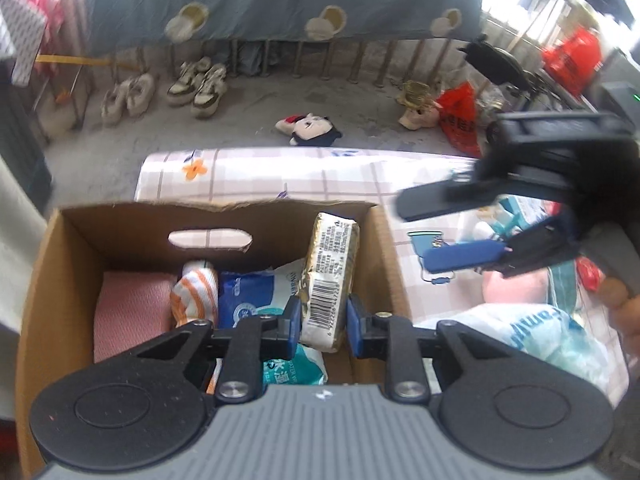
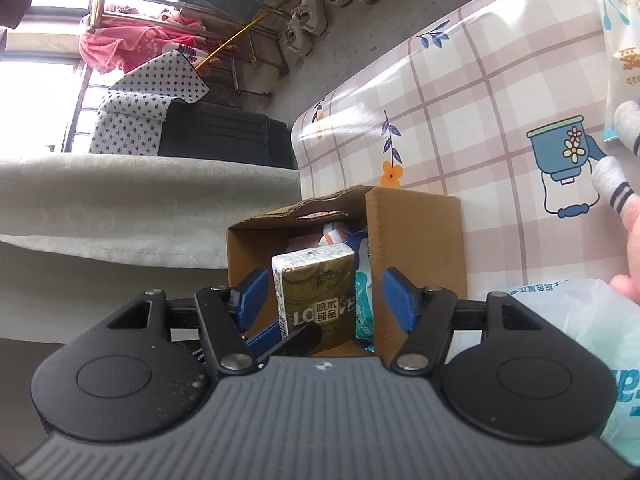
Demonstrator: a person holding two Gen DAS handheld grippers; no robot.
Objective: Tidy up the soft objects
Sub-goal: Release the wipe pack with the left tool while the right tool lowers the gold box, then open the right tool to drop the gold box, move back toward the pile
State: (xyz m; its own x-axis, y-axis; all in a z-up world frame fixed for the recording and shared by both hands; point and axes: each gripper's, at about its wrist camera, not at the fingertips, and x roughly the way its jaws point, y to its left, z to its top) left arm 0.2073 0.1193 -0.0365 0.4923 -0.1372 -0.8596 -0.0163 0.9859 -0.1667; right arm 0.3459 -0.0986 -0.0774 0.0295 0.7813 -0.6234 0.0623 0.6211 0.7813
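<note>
From my left wrist cam, going L to R: cardboard box (image 1: pixel 52 280) sits on the desk (image 1: pixel 280 176), which has a pink-check cloth w/ flower prints. Inside the box, far L, a pink cloth (image 1: pixel 132 316) lies flat on the bottom. Next to it a white sock w/ orange stripes (image 1: pixel 192 292), then blue wet-wipe packs (image 1: pixel 248 296), one more teal pack (image 1: pixel 296 364) lower down under my tongs. Just R of those, the gold tissue pack (image 1: pixel 332 276) stands on end inside the box, leaning toward the R wall, barcode facing me. My left tongs (image 1: pixel 323 320) are narrowed round its lower end; L pad looks to be on the wrapper, R pad shows a thin gap, so I can't tell if it's a true pinch.

Further R, outside the box, my right tongs (image 1: pixel 440 228) hang over the desk, fingers spread, nothing between them. Below them a big pale plastic bag w/ blue print (image 1: pixel 540 332) and something pink (image 1: pixel 516 288) on the desk.

Right wrist cam confirms: right tongs (image 2: pixel 324 300) spread wide, looking into the box (image 2: pixel 416 248) from the side, gold pack (image 2: pixel 316 296) upright in it, not touched by the pads. A left-tong finger (image 2: pixel 272 336) shows at the pack's base. Far R, white socks w/ dark stripes (image 2: pixel 612 180) on the desk.
</note>
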